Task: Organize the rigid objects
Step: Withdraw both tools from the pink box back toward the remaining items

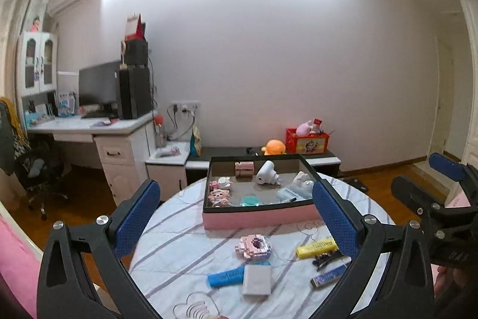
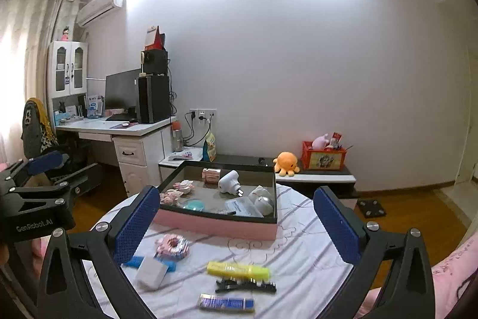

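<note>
Both grippers, left [image 1: 236, 217] and right [image 2: 236, 220], hang wide open and empty above the table [image 1: 179, 244]. Yellow tube [image 2: 238, 269] and hair clip [image 2: 245, 286] lie loose, probably waiting for the pink box [image 2: 215, 224].

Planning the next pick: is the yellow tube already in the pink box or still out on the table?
Out. The yellow tube lies on the striped tablecloth, in front of the pink box.
</note>
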### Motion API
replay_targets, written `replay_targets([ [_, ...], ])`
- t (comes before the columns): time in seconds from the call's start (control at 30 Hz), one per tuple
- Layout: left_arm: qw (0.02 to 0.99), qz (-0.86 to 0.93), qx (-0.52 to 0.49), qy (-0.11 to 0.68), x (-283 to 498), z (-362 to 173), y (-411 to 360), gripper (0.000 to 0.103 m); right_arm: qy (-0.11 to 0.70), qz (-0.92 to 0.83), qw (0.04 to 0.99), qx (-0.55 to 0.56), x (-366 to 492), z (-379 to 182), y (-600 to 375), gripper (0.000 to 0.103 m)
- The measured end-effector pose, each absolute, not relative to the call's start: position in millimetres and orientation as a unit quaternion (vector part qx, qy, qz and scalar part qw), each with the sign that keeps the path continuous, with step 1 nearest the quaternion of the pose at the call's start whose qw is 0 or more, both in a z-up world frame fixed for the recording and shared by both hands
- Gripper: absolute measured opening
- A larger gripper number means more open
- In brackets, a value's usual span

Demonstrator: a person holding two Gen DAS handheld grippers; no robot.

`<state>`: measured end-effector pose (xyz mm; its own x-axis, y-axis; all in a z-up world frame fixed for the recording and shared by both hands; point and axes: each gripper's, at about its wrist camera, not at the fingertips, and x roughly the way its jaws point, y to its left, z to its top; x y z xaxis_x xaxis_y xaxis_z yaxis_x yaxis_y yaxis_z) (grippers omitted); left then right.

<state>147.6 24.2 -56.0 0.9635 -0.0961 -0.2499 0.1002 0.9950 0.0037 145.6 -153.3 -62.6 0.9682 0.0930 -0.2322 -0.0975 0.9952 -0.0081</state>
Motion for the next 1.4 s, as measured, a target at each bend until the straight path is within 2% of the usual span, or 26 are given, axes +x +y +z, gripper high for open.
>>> replay_targets([
  [0.47, 0.994, -0.030, 0.040, 0.096, 103, -52, 16, 0.103, 0.105, 0.038, 0.994, -0.001, 92, -67, -153, 0.103],
  [0.83, 0.991, -0.025, 0.048, 0.124, 116, -65, 17, 0.103, 0.123, 0.037, 0.992, 0.003, 96, -79, -153, 0.103],
  [1.0, 0.985, -0.027, 0.043, 0.167, 136, -91, 30, 0.103, 0.160, 0.032, 0.987, 0.010, 113, -101, -157, 0.103],
  [1.4, 0.960, -0.019, 0.019, 0.279, 185, -163, 56, 0.103, 0.337, 0.029, 0.941, 0.019, 184, -205, -161, 0.103],
])
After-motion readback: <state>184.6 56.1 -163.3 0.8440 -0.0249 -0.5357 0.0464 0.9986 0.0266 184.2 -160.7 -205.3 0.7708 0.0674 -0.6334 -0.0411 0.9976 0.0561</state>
